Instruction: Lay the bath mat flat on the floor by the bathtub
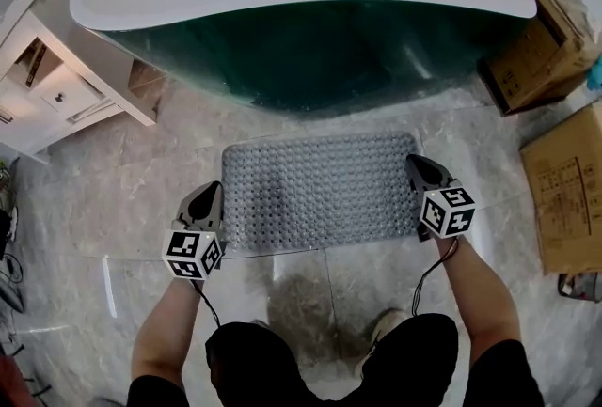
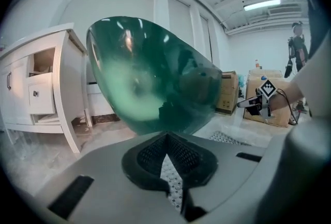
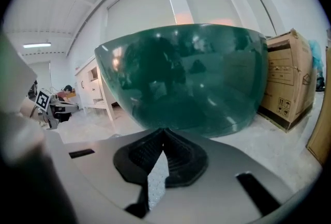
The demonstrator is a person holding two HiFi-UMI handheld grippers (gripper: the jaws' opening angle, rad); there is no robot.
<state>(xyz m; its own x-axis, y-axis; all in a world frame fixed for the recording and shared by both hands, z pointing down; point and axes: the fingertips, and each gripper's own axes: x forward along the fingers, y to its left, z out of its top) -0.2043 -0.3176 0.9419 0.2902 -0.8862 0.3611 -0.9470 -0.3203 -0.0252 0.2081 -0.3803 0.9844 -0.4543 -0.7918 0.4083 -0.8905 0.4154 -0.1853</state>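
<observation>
- A white cabinet (image 1: 58, 84) with open drawers stands at the floor's (image 1: 122, 180) left edge; the floor is grey marbled stone.
- The left claw (image 2: 166, 140) pinches the bath mat's (image 2: 169, 176) left edge; its own view shows a nubbed sliver between ribbed black pads (image 2: 147, 154).
- The mat, a grey rectangle, lies flat just beside the glossy dark green, white-rimmed bathtub (image 1: 310, 48).
- The right claw (image 3: 163, 140) is clamped on the mat's right edge.
- Only the head view shows the mat whole.
- Cardboard boxes (image 1: 541, 43) stand at the right.

Bath mat (image 1: 320, 192): grey, studded, rectangular, rounded corners; lies flat on the marble floor (image 1: 141, 180), just before the green bathtub (image 1: 320, 57).
</observation>
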